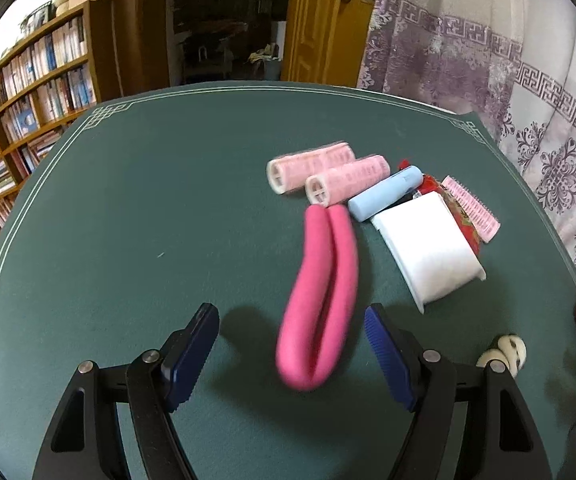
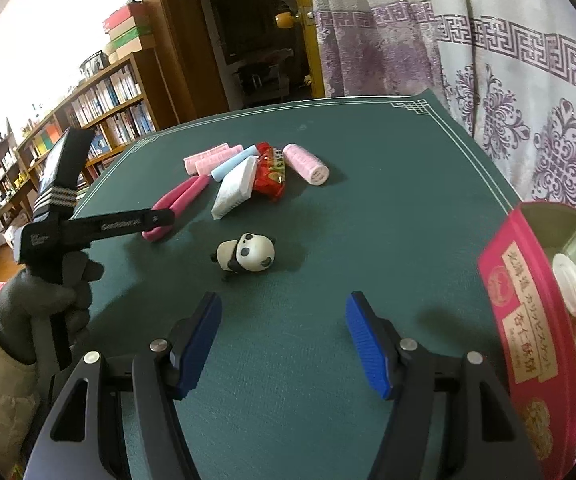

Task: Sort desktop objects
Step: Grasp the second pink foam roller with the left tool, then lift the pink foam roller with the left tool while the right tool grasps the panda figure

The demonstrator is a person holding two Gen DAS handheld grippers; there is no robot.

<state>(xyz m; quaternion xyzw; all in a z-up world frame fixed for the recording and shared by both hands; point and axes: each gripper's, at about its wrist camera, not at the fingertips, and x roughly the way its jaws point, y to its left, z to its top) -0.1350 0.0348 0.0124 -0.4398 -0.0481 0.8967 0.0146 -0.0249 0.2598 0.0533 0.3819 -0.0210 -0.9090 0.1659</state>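
On a dark green table mat (image 1: pixel 128 220), the left gripper (image 1: pixel 291 356) hangs released over a folded hot-pink foam roller (image 1: pixel 319 300), seemingly to grasp it, while the right gripper (image 2: pixel 284 340), also released and empty, faces a small panda figurine (image 2: pixel 248 256) beside an open pink tin (image 2: pixel 527 320).

The left gripper (image 1: pixel 291 354) is open at the bottom of the frame. A pink loop (image 1: pixel 321 300) lies between its fingers (image 1: pixel 192 356). Right of the middle, pink rollers (image 1: pixel 311 166) touch a blue tube (image 1: pixel 383 194) and a white pack (image 1: pixel 427 248).
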